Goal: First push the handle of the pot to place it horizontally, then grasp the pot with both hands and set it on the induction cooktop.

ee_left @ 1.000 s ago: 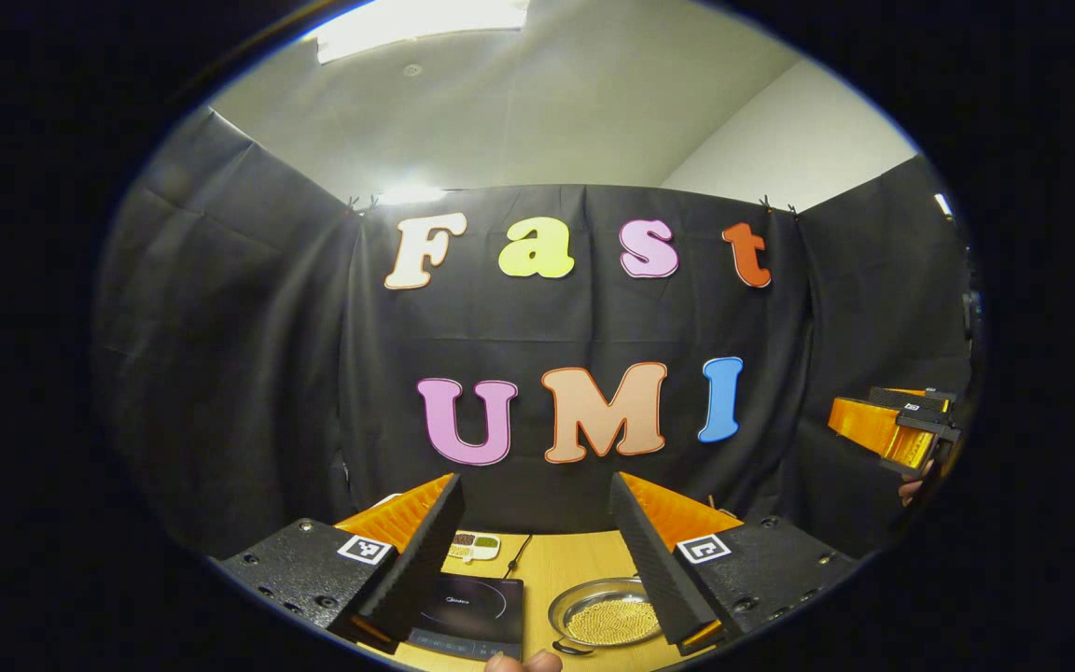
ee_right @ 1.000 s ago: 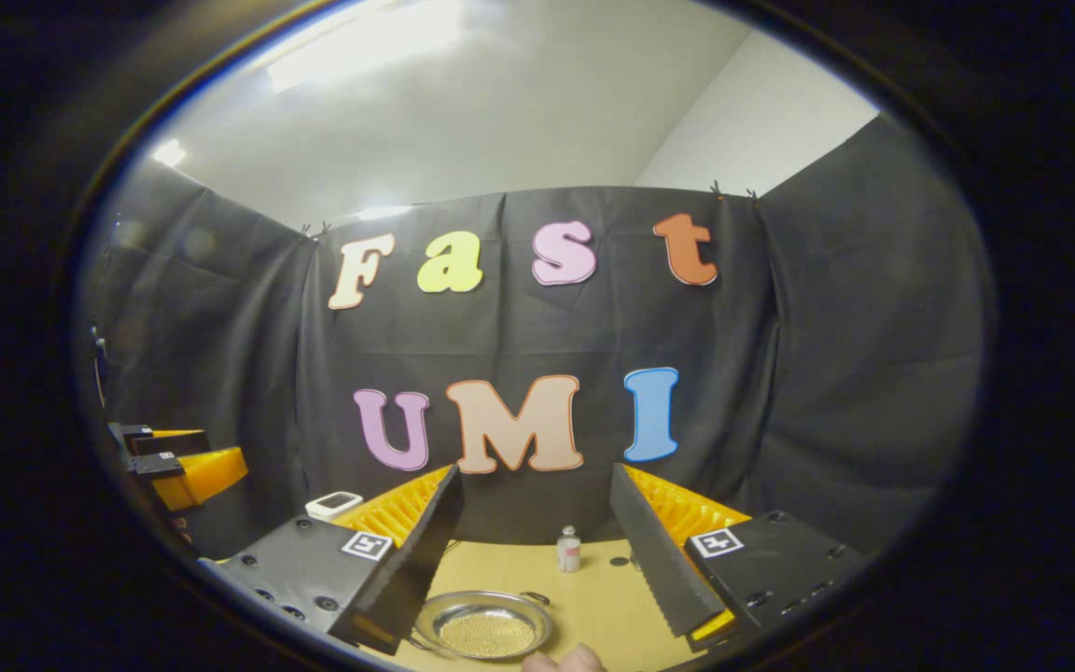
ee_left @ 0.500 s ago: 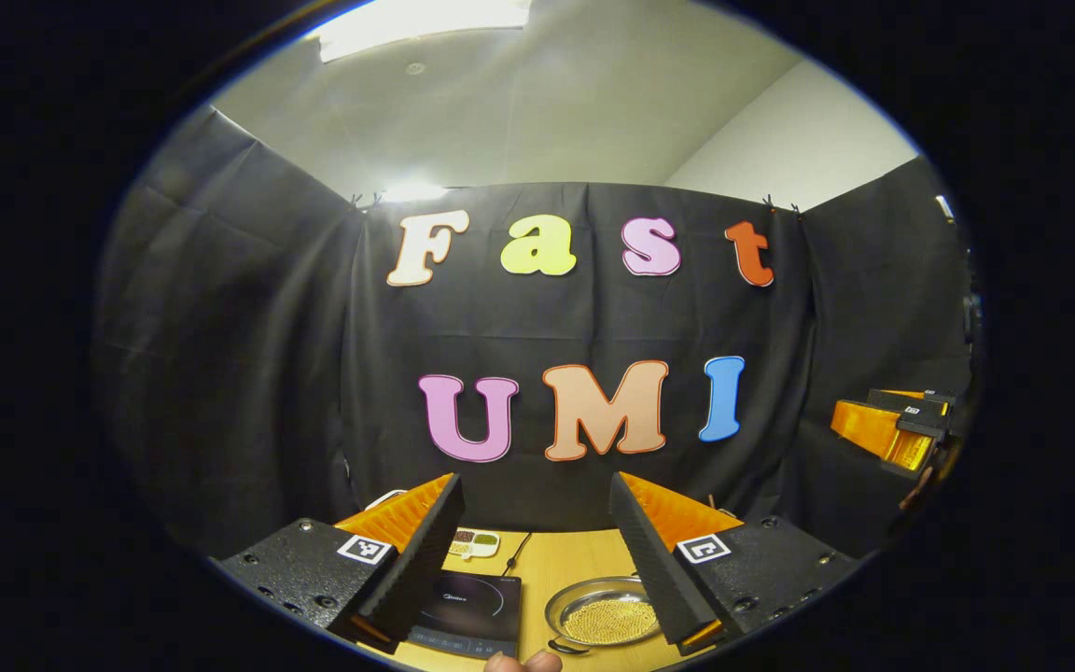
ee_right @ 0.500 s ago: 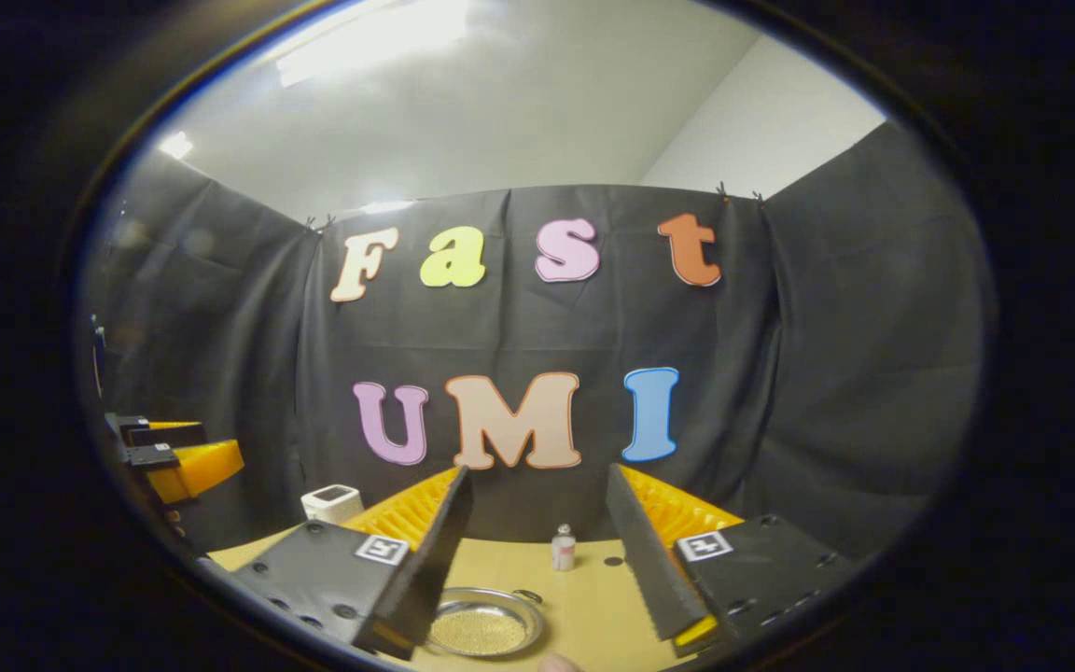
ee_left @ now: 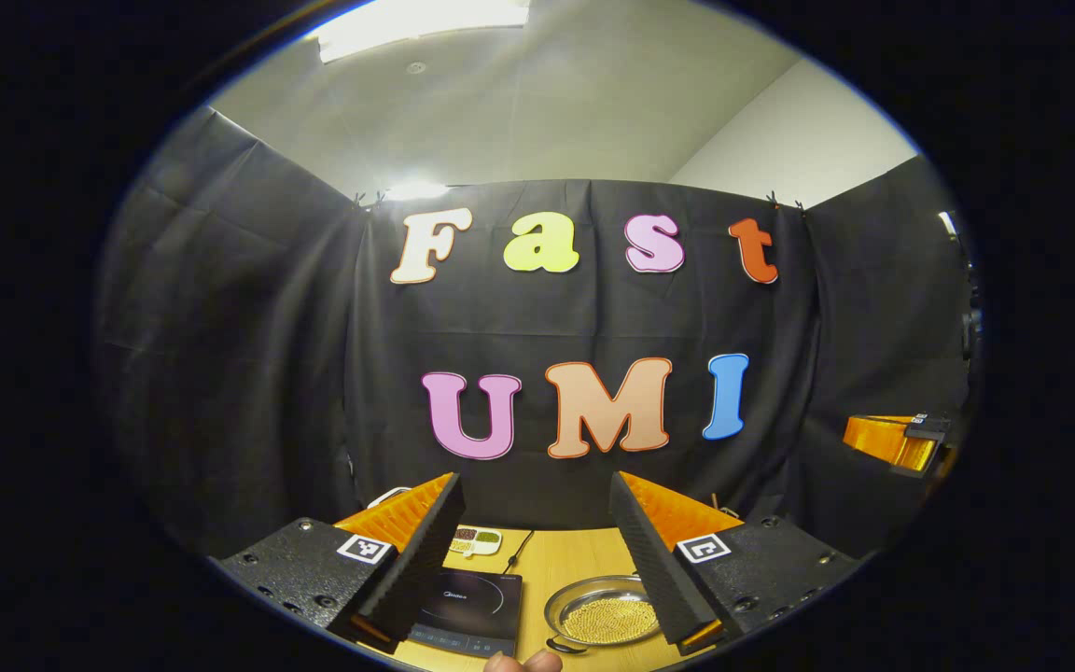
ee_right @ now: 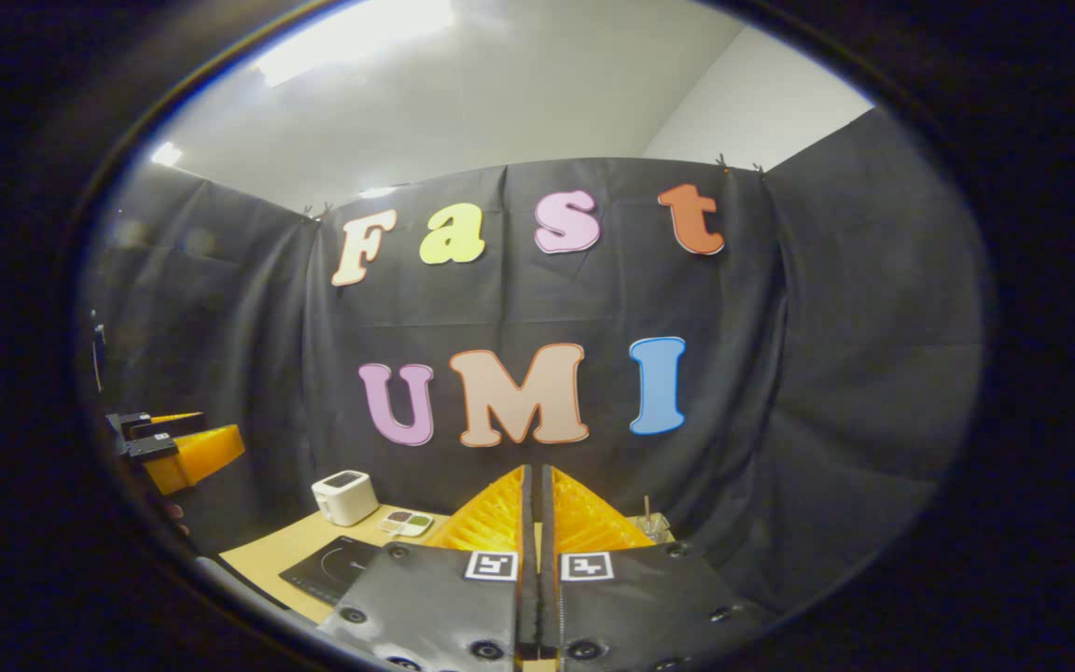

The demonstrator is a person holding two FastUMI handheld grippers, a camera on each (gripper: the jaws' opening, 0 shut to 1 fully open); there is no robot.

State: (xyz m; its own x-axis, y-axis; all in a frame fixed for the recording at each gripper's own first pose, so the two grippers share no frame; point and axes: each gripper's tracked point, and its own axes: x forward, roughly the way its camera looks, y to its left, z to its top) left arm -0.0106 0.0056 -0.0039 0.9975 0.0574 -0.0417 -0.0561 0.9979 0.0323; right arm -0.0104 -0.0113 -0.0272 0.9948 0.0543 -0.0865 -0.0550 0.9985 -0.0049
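My left gripper [ee_left: 537, 551] gaped wide above the pot [ee_left: 601, 614] (lower centre, beside the cooktop [ee_left: 468, 611]); my right gripper [ee_right: 536, 532] was pressed together, empty.

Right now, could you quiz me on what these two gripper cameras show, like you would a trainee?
1. True or false: the right gripper has its fingers spread wide.
2. In the left gripper view, which side of the induction cooktop is the pot on: A left, B right?
3. The left gripper is open or shut?

Key: 1 false, they meet with nothing between; 2 B; 3 open.
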